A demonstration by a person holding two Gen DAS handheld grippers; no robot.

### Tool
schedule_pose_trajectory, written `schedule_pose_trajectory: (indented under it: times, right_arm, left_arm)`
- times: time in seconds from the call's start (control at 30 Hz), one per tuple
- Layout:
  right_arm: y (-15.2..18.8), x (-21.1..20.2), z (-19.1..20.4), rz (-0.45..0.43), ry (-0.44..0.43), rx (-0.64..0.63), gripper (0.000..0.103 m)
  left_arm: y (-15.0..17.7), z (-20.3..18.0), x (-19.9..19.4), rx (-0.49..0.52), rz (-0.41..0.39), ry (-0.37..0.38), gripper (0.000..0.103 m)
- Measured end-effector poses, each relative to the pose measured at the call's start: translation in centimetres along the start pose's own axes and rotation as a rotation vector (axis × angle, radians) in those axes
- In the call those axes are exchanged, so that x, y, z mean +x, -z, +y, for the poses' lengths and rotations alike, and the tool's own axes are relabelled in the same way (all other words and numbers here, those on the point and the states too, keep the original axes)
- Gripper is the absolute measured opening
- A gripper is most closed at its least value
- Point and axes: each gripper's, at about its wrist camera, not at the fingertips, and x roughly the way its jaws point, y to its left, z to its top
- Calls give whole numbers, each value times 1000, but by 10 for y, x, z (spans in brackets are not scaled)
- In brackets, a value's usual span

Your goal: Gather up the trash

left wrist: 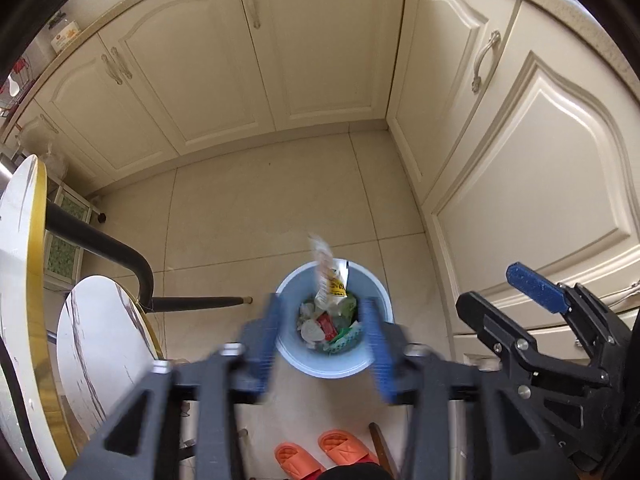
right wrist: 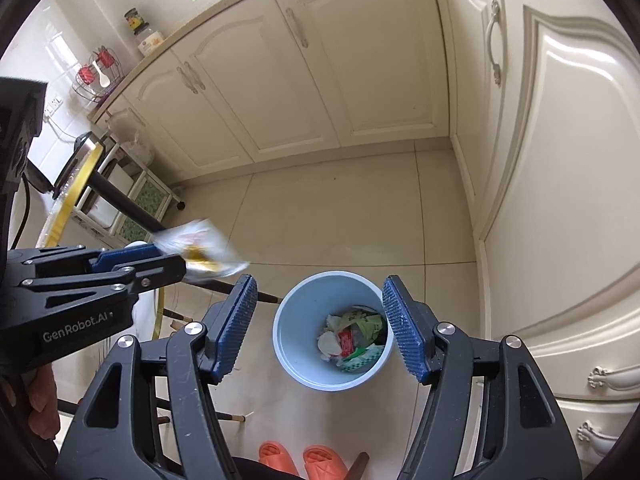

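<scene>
i hold both over the blue bin (right wrist: 334, 330) on the floor so trash lands inside. left gripper (left wrist: 322, 330) and right gripper (right wrist: 320, 322) gape, empty; a wrapper (left wrist: 329, 276) falls in.

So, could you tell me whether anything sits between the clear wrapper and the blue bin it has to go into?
Nothing visible does. The wrapper is blurred in the air over the open bin, clear of the left tool.
</scene>
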Motion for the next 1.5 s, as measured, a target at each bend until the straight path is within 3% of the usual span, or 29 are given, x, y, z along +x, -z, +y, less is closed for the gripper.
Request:
schedule_pose_trajectory:
  times: [0.03, 0.1, 0.33, 0.4, 0.47, 0.6, 0.67, 0.77, 0.83, 1.2, 1.27, 1.5]
  right_arm:
    - [1, -3, 0, -3, 2, 2, 63]
    - [1, -13, 3, -16, 5, -2, 69]
    - [2, -49, 21, -60, -1, -34, 70]
    - [2, -63, 32, -79, -5, -49, 71]
    - [3, -77, 45, -101, -13, -70, 73]
    - [6, -112, 78, -156, -27, -128, 79]
    - [8, -129, 97, -184, -25, -161, 90]
    - [13, -157, 127, -237, -49, -216, 94]
    - [16, -176, 149, -269, -68, -256, 103]
    - [56, -268, 290, -436, -215, -544, 103]
    - [65, -283, 314, -473, -242, -582, 103]
    - [96, -321, 372, -549, -312, -686, 103]
  left_arm:
    - [4, 2, -6, -2, -19, -36, 69]
    - [9, 3, -16, 3, -23, -39, 70]
    - [30, 6, -57, -13, -50, -80, 74]
    - [42, 9, -77, -20, -89, -107, 77]
    - [56, 10, -101, -31, -137, -142, 89]
    - [94, 8, -160, -63, -251, -223, 96]
    - [116, 8, -188, -79, -307, -262, 98]
    - [151, 18, -231, -130, -375, -293, 102]
    - [177, 26, -260, -171, -419, -298, 102]
    - [351, 38, -407, -419, -674, -461, 102]
    - [380, 28, -427, -446, -717, -470, 102]
    - [467, -11, -476, -518, -851, -619, 102]
